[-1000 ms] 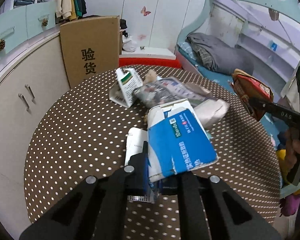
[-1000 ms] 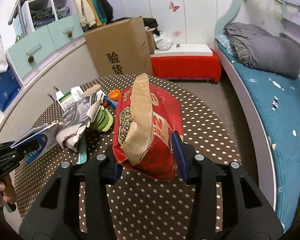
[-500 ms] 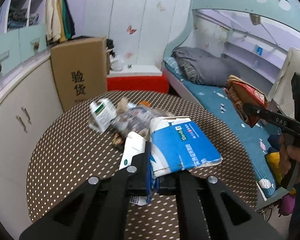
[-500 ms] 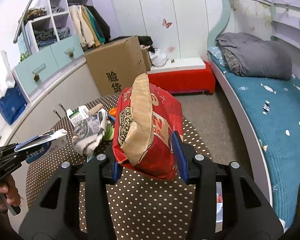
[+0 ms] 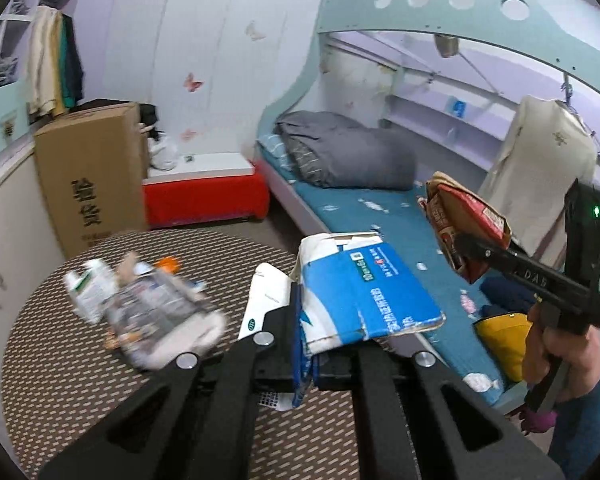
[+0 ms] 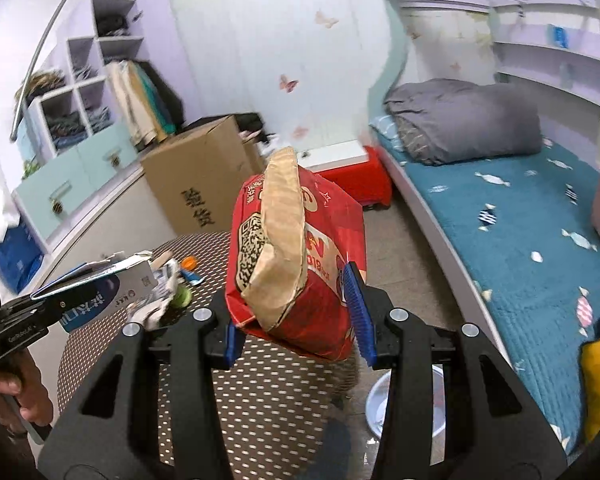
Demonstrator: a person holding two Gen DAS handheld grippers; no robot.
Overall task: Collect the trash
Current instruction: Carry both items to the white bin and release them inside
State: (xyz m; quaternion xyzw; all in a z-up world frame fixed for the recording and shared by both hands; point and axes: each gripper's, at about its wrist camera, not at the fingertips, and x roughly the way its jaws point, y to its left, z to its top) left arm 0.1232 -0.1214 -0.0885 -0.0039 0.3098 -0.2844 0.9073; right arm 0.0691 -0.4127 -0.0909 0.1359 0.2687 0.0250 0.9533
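Note:
My left gripper is shut on a flattened blue and white carton and holds it in the air above the table's right edge. It also shows in the right wrist view. My right gripper is shut on a red paper bag with a brown folded top, held up off the table. That bag shows in the left wrist view at the right. A pile of wrappers and small boxes lies on the round dotted table.
A tall cardboard box stands behind the table beside a red bench. A bed with a blue sheet and grey duvet runs along the right. A white basin sits on the floor by the table.
Both grippers have lifted and swung right, away from the table, each carrying its item. The pile on the table has dropped lower and left in view.

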